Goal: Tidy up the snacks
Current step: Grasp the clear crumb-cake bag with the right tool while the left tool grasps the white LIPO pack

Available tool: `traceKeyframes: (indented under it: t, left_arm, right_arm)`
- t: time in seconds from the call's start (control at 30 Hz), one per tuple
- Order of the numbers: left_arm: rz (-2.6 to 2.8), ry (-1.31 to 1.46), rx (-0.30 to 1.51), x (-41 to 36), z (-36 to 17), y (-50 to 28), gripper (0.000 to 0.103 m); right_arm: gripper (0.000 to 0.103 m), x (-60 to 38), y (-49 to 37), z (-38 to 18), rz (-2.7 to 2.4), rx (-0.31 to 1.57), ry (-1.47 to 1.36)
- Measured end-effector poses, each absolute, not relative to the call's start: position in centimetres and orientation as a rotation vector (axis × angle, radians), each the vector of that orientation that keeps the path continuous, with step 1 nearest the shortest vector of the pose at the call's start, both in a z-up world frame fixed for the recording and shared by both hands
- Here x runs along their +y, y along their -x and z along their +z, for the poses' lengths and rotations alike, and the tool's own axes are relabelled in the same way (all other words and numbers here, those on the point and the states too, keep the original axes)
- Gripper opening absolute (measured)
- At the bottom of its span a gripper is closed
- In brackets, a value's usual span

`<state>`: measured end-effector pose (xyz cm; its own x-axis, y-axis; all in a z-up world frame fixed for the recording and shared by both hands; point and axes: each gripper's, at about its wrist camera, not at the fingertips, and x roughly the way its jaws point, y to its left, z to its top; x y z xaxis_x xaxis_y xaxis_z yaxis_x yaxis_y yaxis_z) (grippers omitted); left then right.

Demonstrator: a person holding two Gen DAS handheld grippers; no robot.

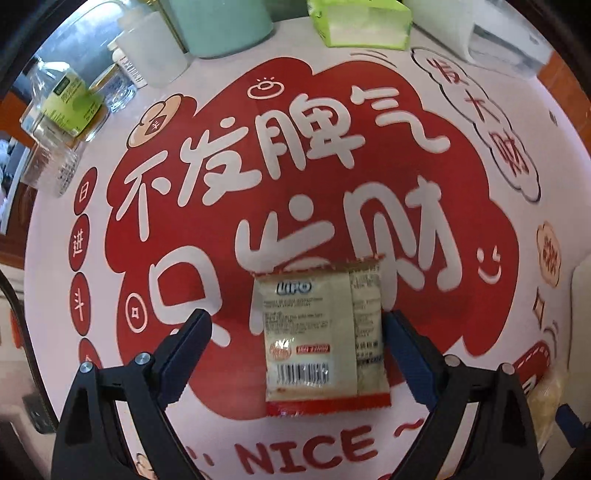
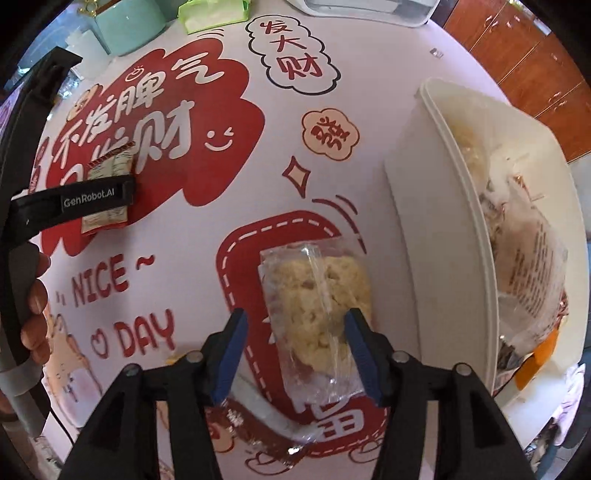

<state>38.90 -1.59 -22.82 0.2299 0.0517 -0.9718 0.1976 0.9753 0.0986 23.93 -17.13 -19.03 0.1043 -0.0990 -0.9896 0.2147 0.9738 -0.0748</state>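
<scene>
A white snack packet (image 1: pixel 321 332) with red ends and a barcode lies flat on the printed tablecloth (image 1: pixel 369 110). My left gripper (image 1: pixel 295 317) points down over it, open; its right finger rests against the packet's edge and its left finger stands well clear. In the right wrist view, a clear-wrapped pale yellow snack (image 2: pixel 317 314) lies on the cloth between the fingers of my right gripper (image 2: pixel 297 319), also open, with a gap on the left side. A finger (image 2: pixel 92 199) of the left gripper crosses the white packet (image 2: pixel 110 166) there.
A white bin (image 2: pixel 424 229) holding several wrapped snacks stands right of the yellow snack. A green tissue pack (image 1: pixel 362 22), a teal container (image 1: pixel 225 26), a glass jar (image 1: pixel 114 85) and bottles (image 1: pixel 55 110) line the far edge. A hand (image 2: pixel 35 314) grips the left handle.
</scene>
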Motion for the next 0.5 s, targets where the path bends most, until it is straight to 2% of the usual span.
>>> traceKeyframes:
  t: [0.07, 0.1, 0.2, 0.23, 0.3, 0.5]
  left_arm:
    - [-0.103, -0.196, 1.341, -1.5, -22.9, -39.2, 0.092]
    - [-0.114, -0.182, 1.341, -1.6, -22.9, -39.2, 0.086]
    - [-0.184, -0.131, 1.346, -1.6, -22.5, -39.0, 0.056]
    - [-0.190, -0.145, 1.342, -1.8, -22.4, -38.7, 0.050]
    - [-0.200, -0.174, 1.331, -2.2, -22.2, -38.1, 0.045]
    - [-0.217, -0.185, 1.336, -1.7, -21.7, -34.9, 0.044]
  right_arm:
    - [0.057, -17.2, -24.1, -19.3, -0.267, 1.446, -0.056]
    - [0.057, -17.3, -24.1, -19.6, -0.296, 1.459, -0.031]
    - [0.058, -18.2, -23.9, -21.1, -0.322, 1.515, -0.055]
    - [0.058, -18.4, -23.9, -21.6, -0.318, 1.528, -0.061]
    - [0.058, -18.8, -23.6, -21.8, -0.308, 1.522, -0.086]
    - [0.056, -18.5, -22.8, -21.6, -0.245, 1.491, -0.085]
